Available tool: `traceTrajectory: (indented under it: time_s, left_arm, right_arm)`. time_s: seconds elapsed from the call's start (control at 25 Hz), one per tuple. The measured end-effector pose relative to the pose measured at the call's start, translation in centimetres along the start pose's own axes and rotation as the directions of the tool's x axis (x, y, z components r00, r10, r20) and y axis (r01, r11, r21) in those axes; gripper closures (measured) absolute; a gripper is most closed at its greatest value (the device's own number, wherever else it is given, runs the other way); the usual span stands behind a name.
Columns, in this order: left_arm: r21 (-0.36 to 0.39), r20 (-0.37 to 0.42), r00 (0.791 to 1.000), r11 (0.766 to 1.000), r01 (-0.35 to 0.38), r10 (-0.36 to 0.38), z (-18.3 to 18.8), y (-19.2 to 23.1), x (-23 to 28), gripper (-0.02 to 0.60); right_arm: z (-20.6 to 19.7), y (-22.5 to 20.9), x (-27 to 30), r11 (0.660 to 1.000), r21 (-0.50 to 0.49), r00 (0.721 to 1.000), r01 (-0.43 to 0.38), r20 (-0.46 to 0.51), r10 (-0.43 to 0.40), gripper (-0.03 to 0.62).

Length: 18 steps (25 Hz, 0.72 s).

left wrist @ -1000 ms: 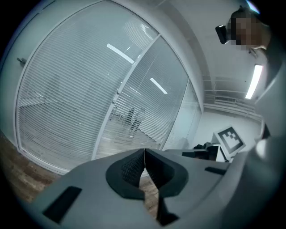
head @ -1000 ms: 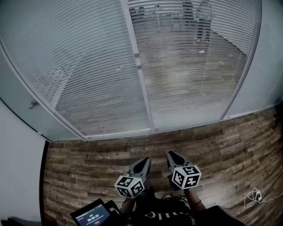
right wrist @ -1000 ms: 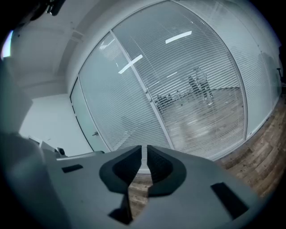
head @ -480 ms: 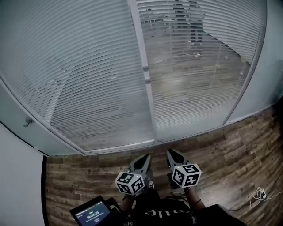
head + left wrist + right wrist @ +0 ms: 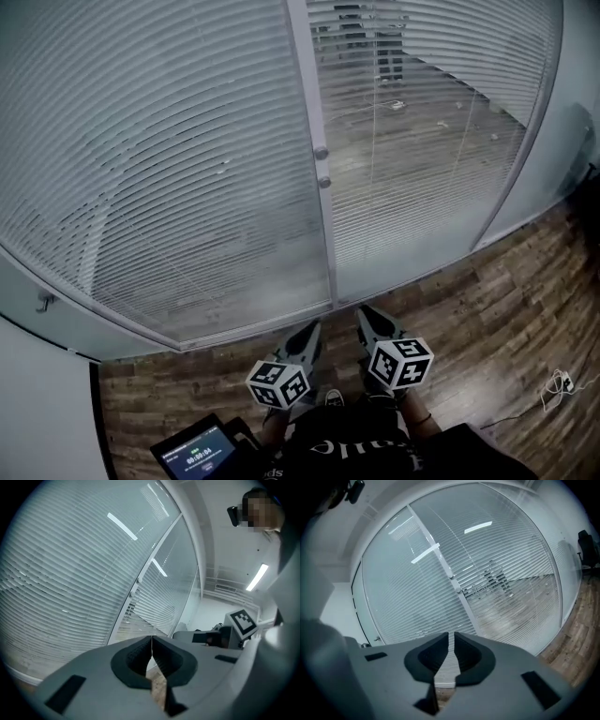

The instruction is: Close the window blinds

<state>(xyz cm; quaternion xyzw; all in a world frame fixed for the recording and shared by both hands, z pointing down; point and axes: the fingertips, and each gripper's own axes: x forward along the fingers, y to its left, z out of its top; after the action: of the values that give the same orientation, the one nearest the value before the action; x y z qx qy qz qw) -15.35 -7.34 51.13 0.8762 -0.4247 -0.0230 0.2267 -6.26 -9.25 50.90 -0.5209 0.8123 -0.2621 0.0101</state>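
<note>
While the head camera looked steeply down, the window blinds [image 5: 169,169] filled most of its view, set behind a glass wall and well ahead of both grippers. On the left pane the slats lay almost flat and read as a pale, nearly opaque sheet. On the right pane [image 5: 422,159] they were tilted open enough to show a room beyond. A wood-plank floor [image 5: 487,309] ran from the foot of the glass back to the person. A white mullion [image 5: 314,103] divided the two panes.

The left gripper [image 5: 307,330] and the right gripper [image 5: 367,317] were held low and side by side, pointing toward the base of the glass and touching nothing. The left gripper was clenched, its pads meeting at the tips with nothing between them. The right gripper was likewise closed down to a thin slit and empty.

A small lit screen [image 5: 200,455] sat at the lower left, and a loose cable [image 5: 561,384] lay on the floor at the right. Two small round knobs [image 5: 322,153] were mounted one above the other on the mullion.
</note>
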Motion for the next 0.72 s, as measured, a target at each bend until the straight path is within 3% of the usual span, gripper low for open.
traceTrajectory:
  time_s: [0.24,0.48,0.72]
  left_arm:
    - [-0.035,-0.021,1.0,0.999,0.013,-0.014,-0.1,1.8,2.9,0.577]
    - [-0.052,0.006,0.999,0.998,-0.047,0.047,2.4,6.4,6.0,0.577]
    - [-0.053,0.077,0.992,0.994,-0.1,0.104,7.2,10.2,11.6,0.577]
  right_arm:
    - [1.2,-2.2,2.5,0.999,0.023,0.999,0.03,-0.02,-0.03,0.543]
    - [5.1,-2.4,9.8,0.998,0.041,0.998,-0.046,-0.029,0.047,0.543]
    - [10.7,-3.8,17.5,0.988,0.092,0.991,-0.126,-0.025,0.129,0.523]
